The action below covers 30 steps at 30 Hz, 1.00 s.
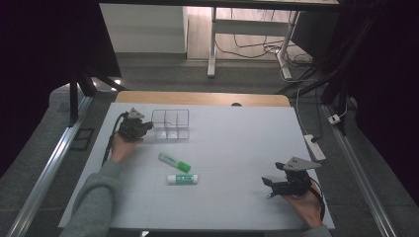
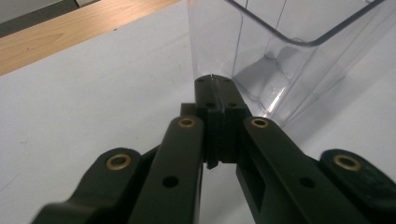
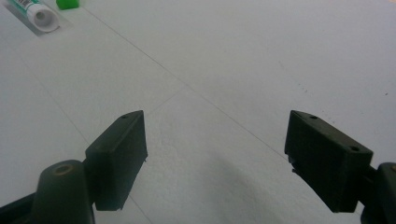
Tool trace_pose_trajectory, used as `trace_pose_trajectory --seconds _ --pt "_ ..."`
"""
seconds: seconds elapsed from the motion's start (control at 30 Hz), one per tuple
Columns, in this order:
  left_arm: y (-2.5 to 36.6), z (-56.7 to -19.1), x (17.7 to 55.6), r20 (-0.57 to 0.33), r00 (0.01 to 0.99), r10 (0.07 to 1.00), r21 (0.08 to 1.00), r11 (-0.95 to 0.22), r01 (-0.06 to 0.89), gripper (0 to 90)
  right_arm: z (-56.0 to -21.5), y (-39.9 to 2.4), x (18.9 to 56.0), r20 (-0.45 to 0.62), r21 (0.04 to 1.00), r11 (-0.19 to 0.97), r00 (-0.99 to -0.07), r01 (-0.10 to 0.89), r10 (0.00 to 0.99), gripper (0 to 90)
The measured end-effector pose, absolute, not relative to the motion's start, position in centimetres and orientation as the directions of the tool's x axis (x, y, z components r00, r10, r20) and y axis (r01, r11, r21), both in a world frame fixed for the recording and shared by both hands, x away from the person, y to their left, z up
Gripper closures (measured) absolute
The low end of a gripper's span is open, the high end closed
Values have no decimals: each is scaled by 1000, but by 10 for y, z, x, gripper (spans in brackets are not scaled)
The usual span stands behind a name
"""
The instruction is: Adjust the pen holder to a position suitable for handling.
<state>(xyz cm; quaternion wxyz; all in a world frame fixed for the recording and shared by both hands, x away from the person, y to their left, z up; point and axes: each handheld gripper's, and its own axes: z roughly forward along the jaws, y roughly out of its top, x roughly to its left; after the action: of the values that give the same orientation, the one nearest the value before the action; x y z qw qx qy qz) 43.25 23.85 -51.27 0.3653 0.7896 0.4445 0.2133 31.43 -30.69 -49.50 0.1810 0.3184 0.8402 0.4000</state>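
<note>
A clear plastic organizer box (image 1: pixel 170 124) with several compartments stands at the back left of the white table. My left gripper (image 1: pixel 146 126) lies just left of it, its jaws shut with nothing between them; in the left gripper view its tips (image 2: pixel 214 82) almost touch the box's clear wall (image 2: pixel 261 60). Two white-and-green glue sticks lie mid-table: one (image 1: pixel 174 162) slanted, the other (image 1: pixel 183 179) level below it. My right gripper (image 1: pixel 268 187) rests at the front right, open and empty, jaws pointing left; the level glue stick's end (image 3: pixel 37 15) shows far ahead.
The white table mat (image 1: pixel 232 143) ends at a wooden strip (image 1: pixel 202 98) along the far edge. A power strip (image 1: pixel 314 146) lies on the floor right of the table. Desk legs and cables (image 1: pixel 257 49) stand beyond it.
</note>
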Motion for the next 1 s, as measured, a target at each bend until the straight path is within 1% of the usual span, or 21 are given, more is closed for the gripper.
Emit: trace_pose_trajectory --seconds 0.43,1.0 --pt "221 -509 434 30 549 835 766 -371 524 887 -496 -305 315 -47 787 479 -735 390 676 209" --pt "194 -508 443 18 587 809 768 -387 510 887 -497 -305 315 -44 782 480 -732 399 680 209"
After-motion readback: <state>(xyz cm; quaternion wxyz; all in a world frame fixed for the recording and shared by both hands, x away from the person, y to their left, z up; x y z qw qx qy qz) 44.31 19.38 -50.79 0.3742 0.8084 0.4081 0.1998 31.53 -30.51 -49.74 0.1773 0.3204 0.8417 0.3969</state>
